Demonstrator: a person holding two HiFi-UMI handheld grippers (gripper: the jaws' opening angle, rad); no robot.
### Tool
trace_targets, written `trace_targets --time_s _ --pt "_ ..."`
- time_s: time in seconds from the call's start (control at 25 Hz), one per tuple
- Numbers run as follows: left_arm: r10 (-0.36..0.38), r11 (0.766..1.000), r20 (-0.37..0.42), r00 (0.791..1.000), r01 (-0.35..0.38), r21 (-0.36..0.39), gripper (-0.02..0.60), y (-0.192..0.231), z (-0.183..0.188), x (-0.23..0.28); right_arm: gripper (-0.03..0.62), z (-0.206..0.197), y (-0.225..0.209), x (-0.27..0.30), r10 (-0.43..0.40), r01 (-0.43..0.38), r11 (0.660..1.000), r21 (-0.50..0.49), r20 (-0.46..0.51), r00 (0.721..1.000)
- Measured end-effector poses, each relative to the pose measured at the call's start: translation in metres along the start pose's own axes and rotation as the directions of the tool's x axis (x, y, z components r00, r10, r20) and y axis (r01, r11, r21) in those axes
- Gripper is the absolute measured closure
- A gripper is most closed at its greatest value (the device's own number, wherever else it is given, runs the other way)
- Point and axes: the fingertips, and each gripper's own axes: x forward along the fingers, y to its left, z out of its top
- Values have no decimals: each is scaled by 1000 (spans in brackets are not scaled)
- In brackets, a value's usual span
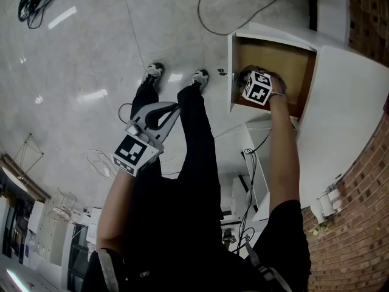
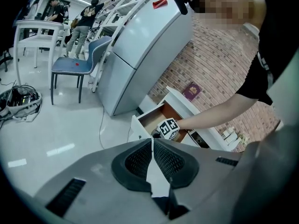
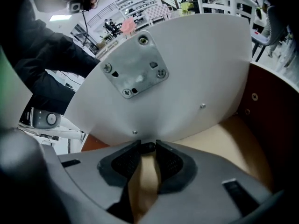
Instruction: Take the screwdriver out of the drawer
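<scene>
The right tongs (image 3: 148, 149) point steeply down into the open drawer (image 1: 282, 56), and their tips pinch a small dark rounded thing, which I take to be the handle end of the screwdriver (image 3: 148, 146). Both pads appear to press on it. It lies low against the inner face of the drawer's white front, just under the metal plate (image 3: 134, 73) screwed to that panel. The rest of the tool is hidden behind the tips, so which way its shaft runs cannot be told. The tan bottom of the drawer around it looks bare.

The left tongs (image 2: 152, 143) are pressed together at the tips with nothing between them. They hang out over the floor (image 1: 91, 53), well apart from the drawer and angled towards it.

The step in hand looks like the grasp itself: the tool is caught but has not yet been raised from the drawer. The next move calls for a firm hold on that narrow purchase, then a lift that clears the front panel and the rim, so the hidden shaft does not snag or twist out of the pads.
</scene>
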Motion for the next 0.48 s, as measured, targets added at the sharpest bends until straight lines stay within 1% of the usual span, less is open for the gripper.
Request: trace_targets --time_s 0.2,0.32,0.48 --pt "-11 1000 -21 1000 11 17 558 1 -2 -9 450 10 8 -4 -7 6 1000 23 18 1000" --pt "-15 1000 -29 999 16 25 558 4 -3 -15 453 11 11 -5 -18 16 998 63 27 999" --pt "-15 999 -31 999 16 29 558 10 -3 -24 457 12 17 -8 -3 -1 995 103 39 999"
